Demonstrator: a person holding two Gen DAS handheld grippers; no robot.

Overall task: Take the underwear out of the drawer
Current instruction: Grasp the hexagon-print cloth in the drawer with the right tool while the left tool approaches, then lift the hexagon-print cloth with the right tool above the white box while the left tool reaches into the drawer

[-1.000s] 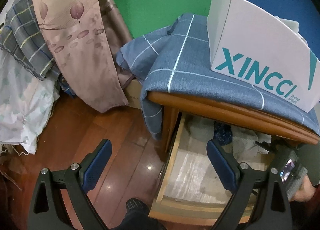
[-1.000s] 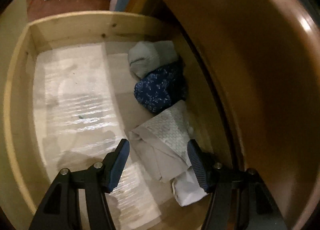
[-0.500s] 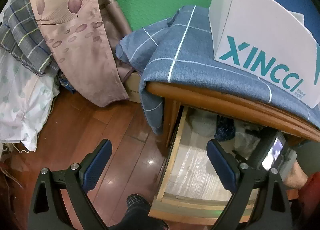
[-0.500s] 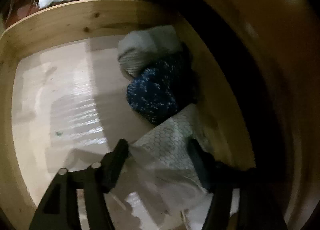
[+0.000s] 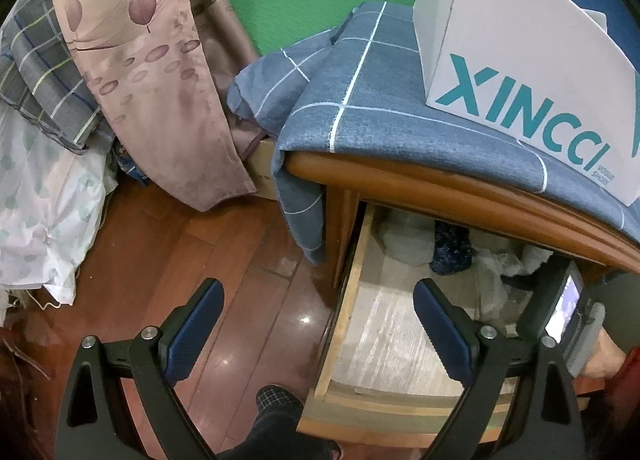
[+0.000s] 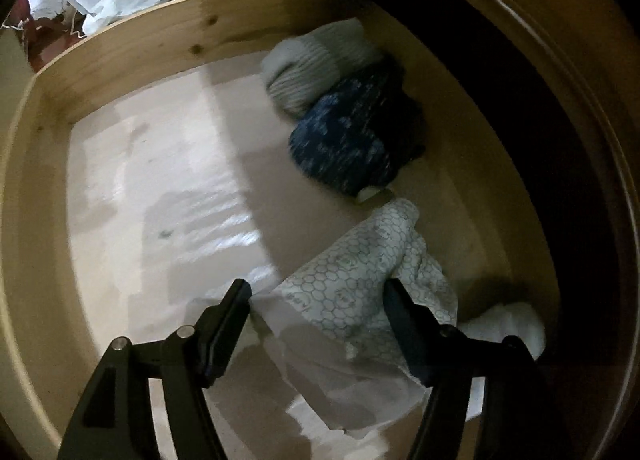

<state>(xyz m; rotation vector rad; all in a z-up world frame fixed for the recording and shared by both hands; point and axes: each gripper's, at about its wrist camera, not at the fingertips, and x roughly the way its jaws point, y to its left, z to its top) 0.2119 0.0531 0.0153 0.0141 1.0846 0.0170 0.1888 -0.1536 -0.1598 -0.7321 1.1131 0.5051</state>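
Note:
The open wooden drawer (image 6: 120, 56) holds a folded white hexagon-print underwear (image 6: 352, 280), a rolled dark blue one (image 6: 348, 144) and a grey ribbed one (image 6: 312, 64) along its right side. My right gripper (image 6: 318, 300) is open inside the drawer, its fingers on either side of the hexagon-print piece. My left gripper (image 5: 316, 312) is open and empty, held above the floor and the drawer's left wall (image 5: 352, 288). The right gripper's body (image 5: 568, 308) shows in the left wrist view, reaching into the drawer.
A blue checked cloth (image 5: 380, 108) and a white XINCCI box (image 5: 520, 72) lie on the cabinet top. Hanging fabrics (image 5: 152, 72) and a white plastic bag (image 5: 44, 212) stand at the left on the wooden floor (image 5: 224, 252). My foot (image 5: 280, 404) is at the bottom.
My right gripper has pushed deeper into the drawer, down onto the hexagon-print underwear, which now sits between its fingers. The left gripper has shifted slightly.

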